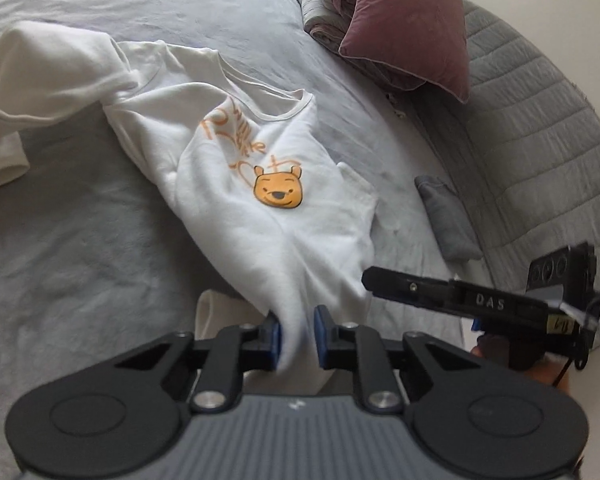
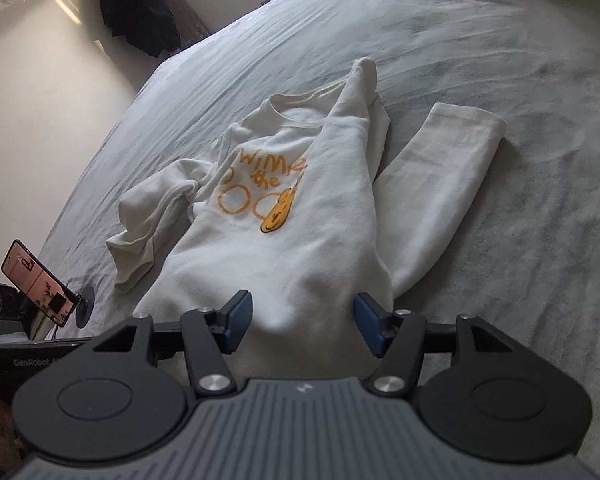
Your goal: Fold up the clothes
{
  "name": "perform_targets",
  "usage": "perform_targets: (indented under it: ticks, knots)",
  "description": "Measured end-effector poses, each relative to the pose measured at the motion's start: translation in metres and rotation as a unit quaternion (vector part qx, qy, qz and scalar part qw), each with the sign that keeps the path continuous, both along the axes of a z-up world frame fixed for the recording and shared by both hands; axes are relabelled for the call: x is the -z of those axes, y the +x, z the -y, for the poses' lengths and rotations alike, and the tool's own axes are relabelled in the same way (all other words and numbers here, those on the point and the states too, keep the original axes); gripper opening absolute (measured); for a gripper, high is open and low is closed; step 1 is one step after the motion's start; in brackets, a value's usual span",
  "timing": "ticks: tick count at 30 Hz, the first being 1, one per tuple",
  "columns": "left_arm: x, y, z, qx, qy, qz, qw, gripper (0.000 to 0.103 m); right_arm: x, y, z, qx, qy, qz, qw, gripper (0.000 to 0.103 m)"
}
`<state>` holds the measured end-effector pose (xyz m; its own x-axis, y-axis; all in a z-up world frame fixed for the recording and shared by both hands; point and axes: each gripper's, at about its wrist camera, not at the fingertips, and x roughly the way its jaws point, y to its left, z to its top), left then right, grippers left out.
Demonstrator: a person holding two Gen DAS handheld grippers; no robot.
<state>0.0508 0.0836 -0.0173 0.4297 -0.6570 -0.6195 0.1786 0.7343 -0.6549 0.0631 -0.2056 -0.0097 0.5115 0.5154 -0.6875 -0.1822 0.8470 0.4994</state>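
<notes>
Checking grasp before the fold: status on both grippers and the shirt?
Left gripper pinching sweatshirt hem. Right gripper open, fingers straddling hem, not clamped. Sweatshirt rumpled on bed, one sleeve splayed out. Nothing blocking.

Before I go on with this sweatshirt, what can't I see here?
- Sweatshirt hem: both views, hidden behind the claws' bodies.
- Left sleeve cuff: left wrist view, cut off by the frame edge.
- Right claw contact with the cloth: unclear.
- Phone screen: too small.

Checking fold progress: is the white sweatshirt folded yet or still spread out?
Not folded: the white sweatshirt lies rumpled, print up, on the grey bed, one sleeve stretched out to the side, the other bunched.
</notes>
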Motion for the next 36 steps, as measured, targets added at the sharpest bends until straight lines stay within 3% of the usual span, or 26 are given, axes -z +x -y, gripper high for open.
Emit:
perform_targets:
  ticks: [3, 5, 7, 8, 16, 23, 24, 26, 28, 36]
  knots:
    - [0.002, 0.007, 0.003, -0.002, -0.037, 0.000, 0.9993, 0.016, -0.014, -0.004, -0.002, -0.039, 0.028, 0.028, 0.998, 0.061]
    - [0.001, 0.007, 0.012, 0.016, -0.041, 0.013, 0.9990, 0.018, -0.022, -0.008, -0.003, -0.053, 0.043, 0.038, 0.997, 0.061]
    - [0.001, 0.006, 0.022, 0.040, -0.040, 0.023, 0.9981, 0.027, -0.025, -0.010, -0.004, -0.061, 0.058, 0.043, 0.995, 0.061]
    - [0.001, 0.004, 0.028, 0.053, -0.038, 0.027, 0.9975, 0.033, -0.026, -0.010, -0.005, -0.064, 0.067, 0.043, 0.995, 0.061]
    - [-0.004, -0.015, 0.048, 0.117, 0.022, 0.077, 0.9899, 0.051, -0.013, 0.006, -0.011, -0.083, 0.132, 0.004, 0.988, 0.053]
    - [-0.007, -0.026, 0.049, 0.142, 0.043, 0.099, 0.9839, 0.052, 0.001, 0.013, -0.048, -0.139, 0.094, -0.013, 0.986, 0.053]
    - [-0.008, -0.028, 0.049, 0.147, 0.047, 0.101, 0.9829, 0.052, 0.003, 0.012, -0.053, -0.145, 0.085, -0.005, 0.986, 0.051]
    - [-0.009, -0.031, 0.047, 0.159, 0.057, 0.102, 0.9803, 0.052, 0.009, 0.012, -0.060, -0.152, 0.059, 0.004, 0.987, 0.024]
    - [-0.010, -0.032, 0.039, 0.162, 0.050, 0.101, 0.9804, 0.051, 0.009, 0.011, -0.061, -0.149, 0.046, 0.014, 0.988, 0.012]
    - [-0.020, -0.024, -0.006, 0.103, -0.003, 0.114, 0.9882, 0.049, -0.013, 0.020, -0.022, -0.079, 0.031, 0.064, 0.994, 0.009]
